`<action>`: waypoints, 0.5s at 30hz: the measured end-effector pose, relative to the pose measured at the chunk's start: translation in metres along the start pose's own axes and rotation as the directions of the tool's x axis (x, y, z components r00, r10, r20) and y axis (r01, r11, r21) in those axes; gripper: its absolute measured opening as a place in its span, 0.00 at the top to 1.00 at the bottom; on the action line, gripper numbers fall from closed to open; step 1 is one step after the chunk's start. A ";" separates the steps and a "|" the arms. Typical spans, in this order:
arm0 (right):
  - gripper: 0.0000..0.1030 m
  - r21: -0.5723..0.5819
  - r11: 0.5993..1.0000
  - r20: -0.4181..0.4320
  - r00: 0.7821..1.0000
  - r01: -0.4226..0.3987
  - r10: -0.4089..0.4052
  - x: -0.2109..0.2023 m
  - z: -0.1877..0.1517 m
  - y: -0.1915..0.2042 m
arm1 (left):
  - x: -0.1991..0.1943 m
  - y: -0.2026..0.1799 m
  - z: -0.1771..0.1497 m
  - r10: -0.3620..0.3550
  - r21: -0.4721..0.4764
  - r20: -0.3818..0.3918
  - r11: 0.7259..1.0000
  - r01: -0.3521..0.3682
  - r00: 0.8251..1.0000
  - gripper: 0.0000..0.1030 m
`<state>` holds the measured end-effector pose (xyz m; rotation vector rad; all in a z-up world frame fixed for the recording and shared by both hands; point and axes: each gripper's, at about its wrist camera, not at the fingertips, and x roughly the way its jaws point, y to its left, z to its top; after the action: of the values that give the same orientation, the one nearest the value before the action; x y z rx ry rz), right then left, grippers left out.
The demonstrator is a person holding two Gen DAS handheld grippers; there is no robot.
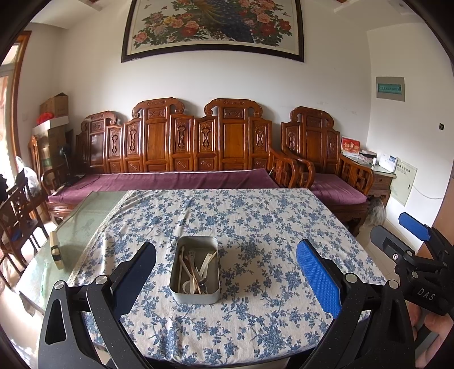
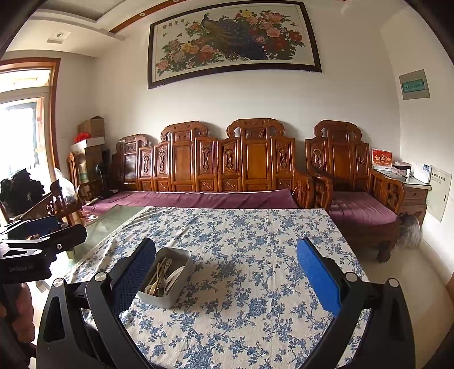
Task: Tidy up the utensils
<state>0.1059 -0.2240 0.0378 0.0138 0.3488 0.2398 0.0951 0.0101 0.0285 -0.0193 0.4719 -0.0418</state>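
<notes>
Utensils (image 1: 194, 269), apparently spoons and chopsticks, lie tangled in a metal tin (image 1: 195, 293) on the cloth-covered counter (image 1: 255, 215). Left gripper (image 1: 225, 272) and right gripper (image 2: 225, 272) hover spread, empty. Lifting one could drag neighbours or tip the tin.

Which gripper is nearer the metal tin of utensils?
Left, as far as I can judge. The left gripper faces the metal tin head-on, jaws open; the right gripper sits off to the tin's right, also open.

A carved wooden sofa (image 1: 181, 147) under a peacock painting (image 1: 212, 25), cardboard boxes (image 1: 55, 106), perhaps a brush (image 1: 56, 249).
</notes>
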 end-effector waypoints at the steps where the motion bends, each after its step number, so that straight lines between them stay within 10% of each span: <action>1: 0.03 -0.001 1.000 0.001 1.000 0.000 0.000 0.000 0.000 0.000 | 0.000 0.000 -0.001 0.000 0.001 0.000 1.000 0.000 1.000 0.07; 15: 0.03 0.000 1.000 0.000 1.000 0.001 -0.001 0.001 0.000 0.000 | 0.000 -0.001 -0.001 -0.001 0.001 0.002 1.000 0.001 1.000 0.07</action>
<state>0.1069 -0.2236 0.0370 0.0135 0.3489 0.2386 0.0944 0.0092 0.0279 -0.0189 0.4701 -0.0428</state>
